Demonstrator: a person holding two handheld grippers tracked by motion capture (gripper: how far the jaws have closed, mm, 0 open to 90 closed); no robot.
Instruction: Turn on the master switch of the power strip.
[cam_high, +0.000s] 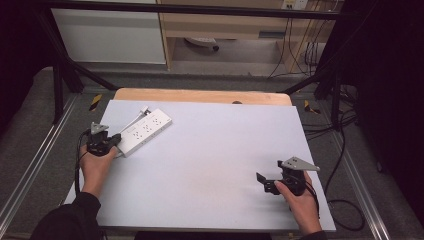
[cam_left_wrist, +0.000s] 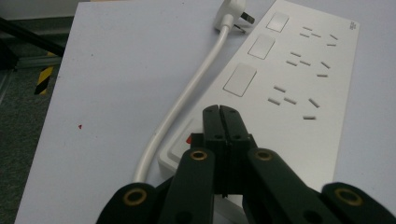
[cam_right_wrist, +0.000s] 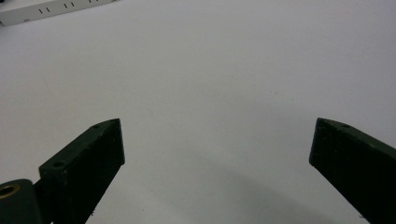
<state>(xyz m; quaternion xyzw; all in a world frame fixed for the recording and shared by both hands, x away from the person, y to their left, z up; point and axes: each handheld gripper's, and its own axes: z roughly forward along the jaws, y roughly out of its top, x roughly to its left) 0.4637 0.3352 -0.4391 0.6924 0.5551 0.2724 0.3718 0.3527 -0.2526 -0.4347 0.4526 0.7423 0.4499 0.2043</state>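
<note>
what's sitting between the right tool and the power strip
Nothing visible. Bare table runs from the open right tool to the power strip at far left, where the shut left tool already hovers.

Your power strip (cam_left_wrist: 299, 88) looked like smooth white plastic with a faint sheen, and its cord (cam_left_wrist: 187, 98) the same, rounded and slick. The table sheet (cam_high: 215, 150) read as matt pale grey, smooth; a wooden edge (cam_high: 200, 95) showed behind it. Your left gripper (cam_left_wrist: 219, 112) was matt black, probably plastic, with brass-looking rivets. The right gripper (cam_right_wrist: 215, 140) had the same dull black finish.
</note>
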